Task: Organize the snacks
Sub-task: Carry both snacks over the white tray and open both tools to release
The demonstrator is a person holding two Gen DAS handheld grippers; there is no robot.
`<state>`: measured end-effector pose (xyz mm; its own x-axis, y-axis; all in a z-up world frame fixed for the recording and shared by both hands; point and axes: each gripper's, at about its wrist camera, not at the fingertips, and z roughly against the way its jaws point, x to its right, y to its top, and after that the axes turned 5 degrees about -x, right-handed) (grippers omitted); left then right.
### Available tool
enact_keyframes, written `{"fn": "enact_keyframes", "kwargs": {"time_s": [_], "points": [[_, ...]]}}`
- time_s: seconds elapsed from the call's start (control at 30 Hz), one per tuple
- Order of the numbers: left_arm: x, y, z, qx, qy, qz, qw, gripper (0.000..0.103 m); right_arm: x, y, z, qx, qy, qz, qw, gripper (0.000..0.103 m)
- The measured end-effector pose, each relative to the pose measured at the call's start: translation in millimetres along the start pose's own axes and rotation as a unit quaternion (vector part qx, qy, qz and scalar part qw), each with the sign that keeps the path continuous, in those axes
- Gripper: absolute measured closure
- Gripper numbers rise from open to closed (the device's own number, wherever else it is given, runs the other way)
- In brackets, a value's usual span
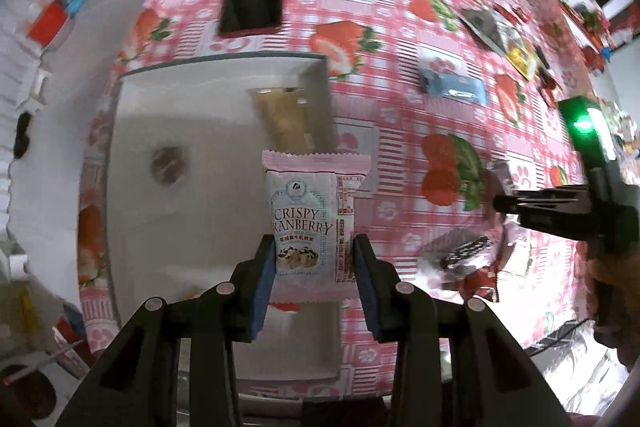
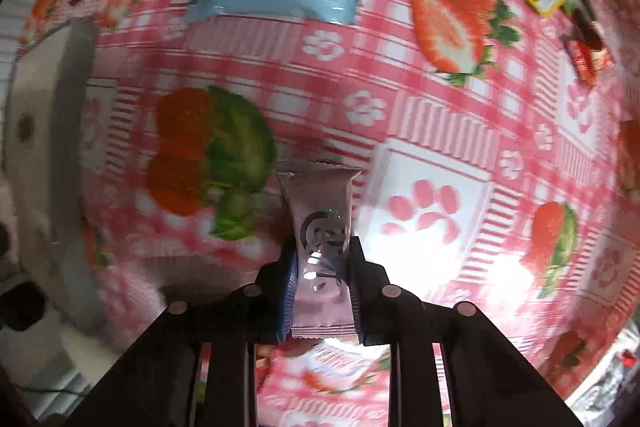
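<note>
Clamping light, crinkly, slippery wrappers mid-body seems wise: the left gripper (image 1: 315, 259) pinches a cranberry snack (image 1: 310, 223), the right gripper (image 2: 322, 283) a pink packet (image 2: 320, 251).

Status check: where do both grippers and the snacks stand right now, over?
Left gripper shut on Crispy Cranberry packet, over white box. Right gripper shut on pink packet, above tablecloth. Nothing blocking the box.
</note>
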<state>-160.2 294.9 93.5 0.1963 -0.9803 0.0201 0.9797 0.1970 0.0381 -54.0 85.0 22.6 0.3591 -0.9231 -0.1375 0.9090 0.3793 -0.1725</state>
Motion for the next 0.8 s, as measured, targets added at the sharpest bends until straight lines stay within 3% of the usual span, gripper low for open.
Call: {"fn": "enact_keyframes", "kwargs": {"time_s": [0.17, 0.4, 0.63, 0.8], "points": [[-28.6, -5.6, 1.3, 0.002, 0.006, 0.033, 0.9994, 0.061, -36.9, 5.6, 36.8, 0.030, 0.055, 0.028, 0.998, 0.079], [-65.6, -15.8, -0.8, 0.000, 0.017, 0.072, 0.9973, 0.061, -129.0, 18.3, 66.9, 0.041, 0.110, 0.108, 0.987, 0.079], [-86.1, -27.1, -10.8, -0.019, 0.023, 0.091, 0.9954, 0.061, -207.5, 18.1, 47.6, 0.010, 0.113, 0.172, 0.979, 0.079], [-92.0, -32.1, -17.8, -0.034, 0.037, 0.094, 0.9943, 0.060, -224.6, 23.1, 27.0, -0.014, 0.100, 0.183, 0.978, 0.077]]}}
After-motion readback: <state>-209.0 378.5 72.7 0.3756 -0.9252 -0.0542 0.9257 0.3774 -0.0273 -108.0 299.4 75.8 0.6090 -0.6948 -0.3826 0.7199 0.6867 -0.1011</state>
